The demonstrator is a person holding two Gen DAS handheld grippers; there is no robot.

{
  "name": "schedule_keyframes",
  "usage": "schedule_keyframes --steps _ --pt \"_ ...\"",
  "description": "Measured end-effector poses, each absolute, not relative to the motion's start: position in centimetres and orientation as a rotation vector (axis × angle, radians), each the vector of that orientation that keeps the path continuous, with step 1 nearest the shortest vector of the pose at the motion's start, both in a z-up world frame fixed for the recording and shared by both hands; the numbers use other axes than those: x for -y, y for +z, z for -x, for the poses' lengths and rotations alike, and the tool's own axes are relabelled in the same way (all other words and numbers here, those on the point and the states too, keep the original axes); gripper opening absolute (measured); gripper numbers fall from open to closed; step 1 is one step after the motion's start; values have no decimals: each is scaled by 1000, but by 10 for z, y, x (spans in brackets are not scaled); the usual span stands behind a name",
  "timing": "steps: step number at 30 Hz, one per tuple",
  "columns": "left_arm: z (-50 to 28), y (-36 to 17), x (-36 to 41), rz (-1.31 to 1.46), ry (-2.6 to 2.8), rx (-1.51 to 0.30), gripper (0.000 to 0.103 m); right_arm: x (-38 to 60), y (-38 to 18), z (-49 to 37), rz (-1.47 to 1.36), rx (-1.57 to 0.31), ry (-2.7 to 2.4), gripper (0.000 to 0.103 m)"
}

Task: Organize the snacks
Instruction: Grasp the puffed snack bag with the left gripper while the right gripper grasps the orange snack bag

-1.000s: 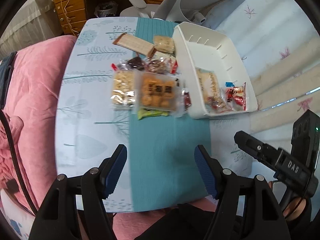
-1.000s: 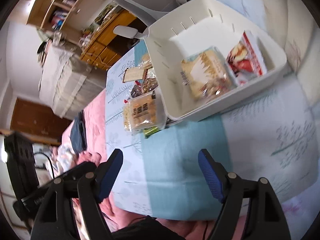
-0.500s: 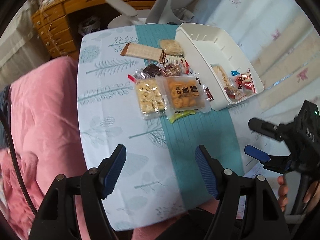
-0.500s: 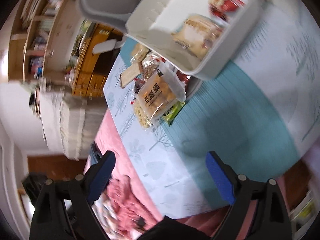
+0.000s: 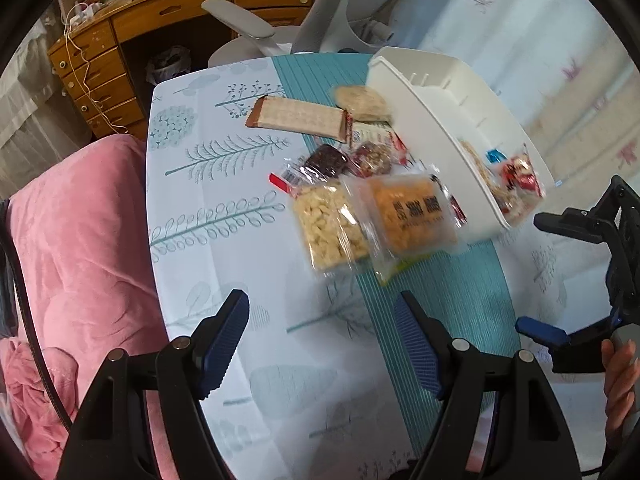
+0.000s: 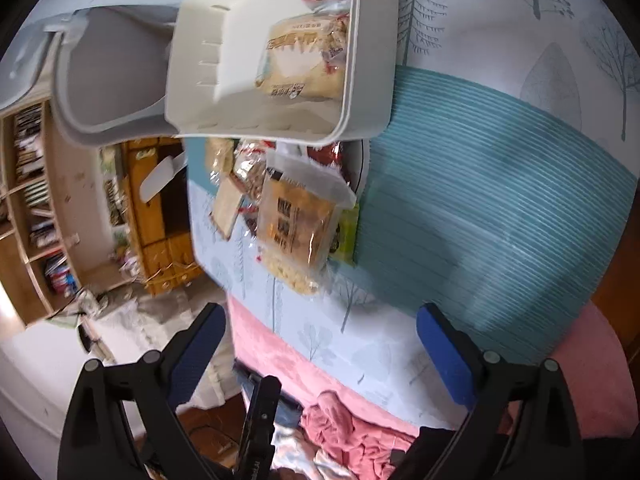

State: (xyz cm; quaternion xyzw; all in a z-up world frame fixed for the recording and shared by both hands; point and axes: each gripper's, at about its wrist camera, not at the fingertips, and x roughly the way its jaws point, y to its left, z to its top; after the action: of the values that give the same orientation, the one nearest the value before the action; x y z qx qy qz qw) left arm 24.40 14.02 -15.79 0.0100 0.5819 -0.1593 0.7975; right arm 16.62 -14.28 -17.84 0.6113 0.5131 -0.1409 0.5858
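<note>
On the left lies a pink blanket (image 5: 80, 240), next to the table (image 5: 224, 184). The left gripper (image 5: 320, 340) hangs over the table with its jaws apart and nothing between them. It has opened a little more just now. It looks ready for the next snack.

In the middle, the snacks lie in a heap on the table, because they are not put away yet. There is a long bar (image 5: 298, 118), a round cake (image 5: 362, 102), a pale bag (image 5: 330, 226) and an orange bag (image 5: 408, 212) that touches it. The orange bag sits closest to the bin, so it may go in next.

On the right stands the white bin (image 5: 432, 100), just beside the heap. A few snacks are already inside it, such as a red pack (image 5: 520, 172).

The right gripper (image 6: 320, 344) has just been opening wide and is empty too. A hand (image 5: 618, 384) holds it.
</note>
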Motion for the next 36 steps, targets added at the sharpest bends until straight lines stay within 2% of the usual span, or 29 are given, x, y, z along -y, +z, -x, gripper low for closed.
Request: schedule_keyframes --steps 16,36 --pt "-304 -240 -134 33 -293 -1366 73 142 -222 -235 -1394 -1177 -458 97" --pt "-336 -271 -104 77 -336 -1429 77 122 -268 -294 -1252 -1345 -483 97"
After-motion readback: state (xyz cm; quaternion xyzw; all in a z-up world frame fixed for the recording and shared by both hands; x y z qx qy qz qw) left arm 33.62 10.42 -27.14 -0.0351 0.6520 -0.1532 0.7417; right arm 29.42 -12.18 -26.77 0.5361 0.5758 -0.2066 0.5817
